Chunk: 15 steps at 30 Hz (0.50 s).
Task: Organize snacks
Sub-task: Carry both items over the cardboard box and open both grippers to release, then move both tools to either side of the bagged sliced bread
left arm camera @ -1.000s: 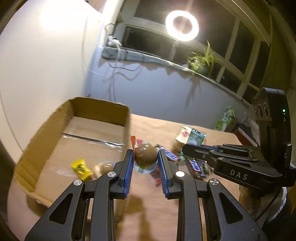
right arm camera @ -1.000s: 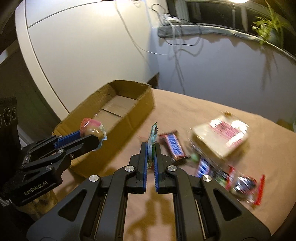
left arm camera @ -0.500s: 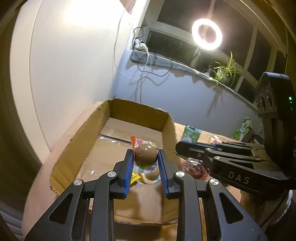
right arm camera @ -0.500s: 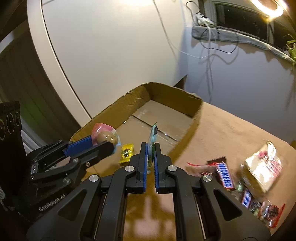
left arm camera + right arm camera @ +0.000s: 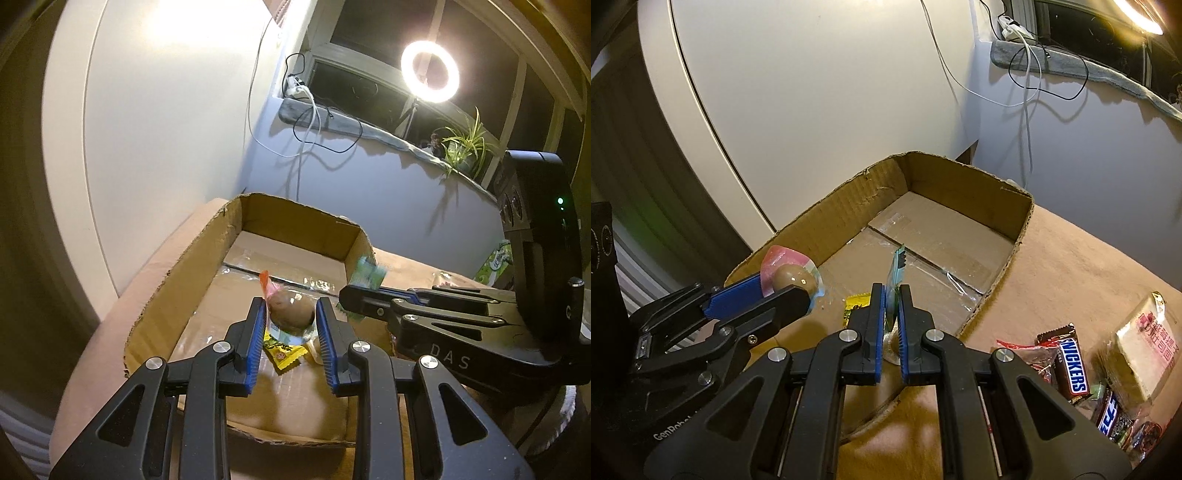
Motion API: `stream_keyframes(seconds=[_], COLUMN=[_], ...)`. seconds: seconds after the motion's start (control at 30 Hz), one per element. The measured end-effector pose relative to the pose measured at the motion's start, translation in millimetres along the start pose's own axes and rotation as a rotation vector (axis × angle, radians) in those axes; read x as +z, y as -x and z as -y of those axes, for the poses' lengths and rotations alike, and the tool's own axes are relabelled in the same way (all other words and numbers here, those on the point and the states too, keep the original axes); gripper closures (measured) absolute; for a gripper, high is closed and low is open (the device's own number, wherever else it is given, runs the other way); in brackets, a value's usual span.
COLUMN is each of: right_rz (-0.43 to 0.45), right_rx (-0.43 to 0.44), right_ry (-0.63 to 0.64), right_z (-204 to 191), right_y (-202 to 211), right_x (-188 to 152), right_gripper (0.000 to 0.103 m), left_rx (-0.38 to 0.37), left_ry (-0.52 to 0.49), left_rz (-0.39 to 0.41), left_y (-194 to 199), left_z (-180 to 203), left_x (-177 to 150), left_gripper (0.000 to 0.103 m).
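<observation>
Left gripper (image 5: 291, 321) is pinching a wrapped brown egg snack (image 5: 290, 313) above the cardboard box (image 5: 207, 266), near end. Right gripper (image 5: 892, 314) is clamping a thin green packet (image 5: 896, 273) just right of it, over the box's near right wall.

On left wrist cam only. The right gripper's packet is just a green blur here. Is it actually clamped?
Observer: Yes. The right gripper is shut on a thin green packet, held edge-on over the cardboard box floor.
Operator: What's left outside the box?
Observer: A pile on the table to the box's right, including a Snickers bar.
Operator: Anything else there?
Observer: A pale pack with red print on the pile's far side.
</observation>
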State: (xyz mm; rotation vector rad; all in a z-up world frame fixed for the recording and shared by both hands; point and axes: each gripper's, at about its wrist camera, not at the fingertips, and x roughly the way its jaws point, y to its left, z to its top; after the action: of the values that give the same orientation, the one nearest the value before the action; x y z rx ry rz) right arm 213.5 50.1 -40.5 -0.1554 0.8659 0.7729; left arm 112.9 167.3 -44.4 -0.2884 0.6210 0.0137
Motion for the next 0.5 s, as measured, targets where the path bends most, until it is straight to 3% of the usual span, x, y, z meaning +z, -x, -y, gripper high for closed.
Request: stream_keyframes(seconds=[0.07,0.13,0.4,0.47,0.5], right_rz=[0.0,0.008,0.04,0.052,0.06], right_rx=[-0.005,-0.011,-0.034,-0.046,-0.054], right_ry=[-0.005,-0.009,-0.021,-0.03,-0.035], right_z=[1.4,2.9,11.4,16.5,19.4], right_y=[-0.4,1.1,17.7,24.4,28.0], right_x=[-0.3,-0.3,0.5,0.5,0.3], right_gripper=[0.085,0.064,0.061,0.055,0.047], left_rx=[0.004,0.006,-0.008,-0.015,-0.02], left_ry=[0.003,0.009,0.01,0.004,0.0], left_rz=[0.001,0.002,0.01,0.012,0.011], left_y=[0.0,-0.1,1.5,1.4,0.8], left_z=[-0.3,-1.3,8.2,13.5,16.7], left_x=[0.1,0.5,2.4,2.5,2.7], left_gripper=[0.077,0.077,0.077,0.077,0.076])
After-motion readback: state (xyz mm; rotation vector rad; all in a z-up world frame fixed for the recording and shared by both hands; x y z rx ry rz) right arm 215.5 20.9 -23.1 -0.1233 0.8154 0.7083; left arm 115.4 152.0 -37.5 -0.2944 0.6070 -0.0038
